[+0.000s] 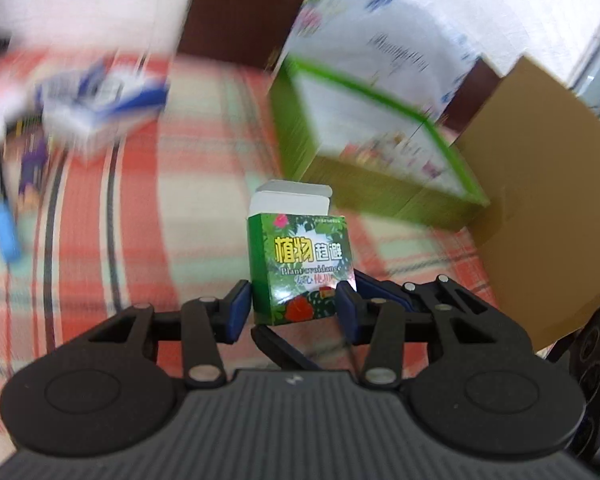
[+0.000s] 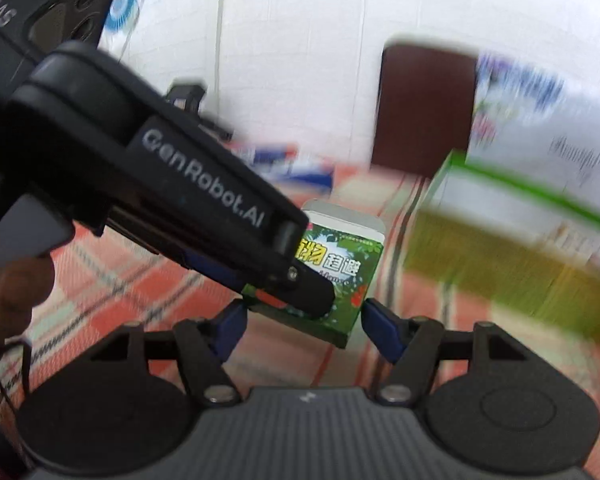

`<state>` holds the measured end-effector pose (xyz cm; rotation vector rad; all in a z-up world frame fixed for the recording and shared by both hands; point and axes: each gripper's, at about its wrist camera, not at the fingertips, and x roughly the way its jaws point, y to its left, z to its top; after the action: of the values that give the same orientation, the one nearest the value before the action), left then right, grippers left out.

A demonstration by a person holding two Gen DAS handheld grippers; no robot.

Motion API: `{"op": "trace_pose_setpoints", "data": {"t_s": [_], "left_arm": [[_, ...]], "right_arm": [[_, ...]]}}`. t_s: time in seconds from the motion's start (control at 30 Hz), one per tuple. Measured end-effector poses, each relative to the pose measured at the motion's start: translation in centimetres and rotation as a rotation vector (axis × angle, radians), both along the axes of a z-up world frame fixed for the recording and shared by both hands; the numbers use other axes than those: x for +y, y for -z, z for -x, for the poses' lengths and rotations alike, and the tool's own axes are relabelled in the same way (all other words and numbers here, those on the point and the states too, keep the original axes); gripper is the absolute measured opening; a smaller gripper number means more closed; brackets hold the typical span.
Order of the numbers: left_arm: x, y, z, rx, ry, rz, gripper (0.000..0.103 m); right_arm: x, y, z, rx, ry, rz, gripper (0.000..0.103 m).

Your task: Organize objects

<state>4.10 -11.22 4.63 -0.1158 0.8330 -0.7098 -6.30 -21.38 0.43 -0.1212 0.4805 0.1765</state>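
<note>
Pen (image 1: pixel 2 216): far left in the left wrist view, black with a blue end, lying on the checked cloth (image 1: pixel 148 208); blurred.
Blue-white box (image 1: pixel 100 100): upper left on the cloth, well apart from the grippers; print too blurred to read.
Left gripper (image 1: pixel 292 308): jaws closed on the lower part of the green carton (image 1: pixel 302 268), one blue pad against each side face.
Green carton: small, leaf and flower print, yellow characters and the words "Plant avoidance"; upright, its white top flap open. In the right wrist view it shows tilted (image 2: pixel 332 276), partly hidden by the left gripper's black body marked "GenRobot.AI".
Right gripper (image 2: pixel 304 320): jaws apart, one blue pad on each side of the carton's lower corner with a gap at both sides; not touching it.
Big box (image 1: pixel 376 128): green-edged with flower print, right of and behind the carton, near it; blurred.
Cardboard box (image 1: pixel 540 184): plain brown, far right, just beside the big box.
Chair back (image 2: pixel 424 108): dark brown, behind the table against a white wall.
</note>
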Motion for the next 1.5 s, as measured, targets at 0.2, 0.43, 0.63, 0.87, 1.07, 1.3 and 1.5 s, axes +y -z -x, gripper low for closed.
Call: {"op": "trace_pose_setpoints", "data": {"t_s": [0.2,0.43,0.63,0.87,1.07,1.3,1.5], "left_arm": [[-4.8,-3.5,-2.7,-0.138,0.073,-0.015,0.048],[-11.9,-2.9,-8.1,-0.176,0.12,-0.05,0.048],[-14.6,-1.4,-10.0,-0.172,0.09,-0.136,0.049],[-10.9,-1.4,-7.6,-0.16,0.075,-0.089,0.049],[-7.1,-1.5,-2.4,-0.251,0.084,-0.089,0.056],[-1.7,2.8,-1.0,-0.115,-0.017,-0.17,0.056],[4.4,4.5,0.0,-0.062,-0.144,-0.149,0.057]], "right_arm": [[-2.6,-2.3,-2.4,-0.152,0.091,0.058,0.065],[-8.9,-2.6,-9.1,-0.084,0.236,-0.051,0.066],[-11.6,-0.9,-12.4,-0.024,0.3,-0.09,0.077],[-10.8,-1.0,-7.9,-0.107,0.32,-0.123,0.077],[-7.8,-0.1,-3.6,-0.065,0.245,-0.158,0.077],[-3.9,2.0,-3.0,0.15,0.088,-0.136,0.077],[0.4,2.4,-2.6,0.182,-0.035,-0.048,0.08]]}}
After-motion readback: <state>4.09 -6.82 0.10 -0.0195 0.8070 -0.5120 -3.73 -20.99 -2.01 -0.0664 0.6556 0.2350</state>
